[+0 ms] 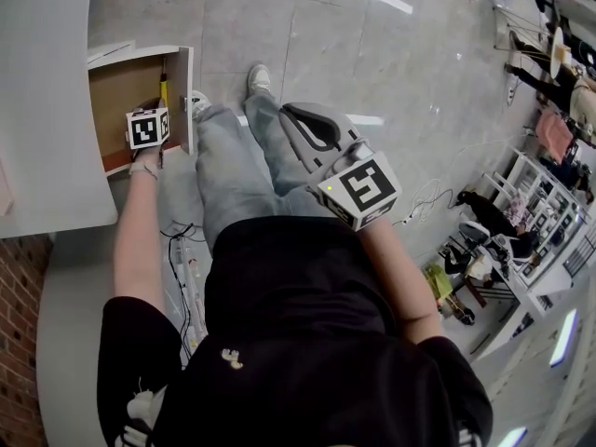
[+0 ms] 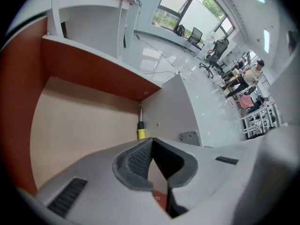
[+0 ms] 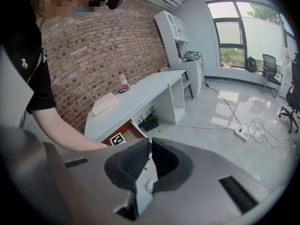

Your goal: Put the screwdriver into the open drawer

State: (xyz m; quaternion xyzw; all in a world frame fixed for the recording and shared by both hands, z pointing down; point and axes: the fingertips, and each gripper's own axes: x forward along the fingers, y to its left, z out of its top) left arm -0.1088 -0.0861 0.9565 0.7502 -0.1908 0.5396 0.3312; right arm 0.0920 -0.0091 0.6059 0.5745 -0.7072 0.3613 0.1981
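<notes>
Head view: the screwdriver lies in the open drawer; my left arm stretches to it, and the right claw hangs over my legs. Left gripper view: the left claw, closed on nothing, hangs above the tool, so I judge a careless sweep could knock it or clip the drawer wall. Right gripper view: jaws together, empty.

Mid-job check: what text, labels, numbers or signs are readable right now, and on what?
No readable words or numbers anywhere.
Left marker cube, right marker cube: black-and-white square patterns, no letters.
Bottle label: too small to read.
Shirt emblem: too small to read.
</notes>
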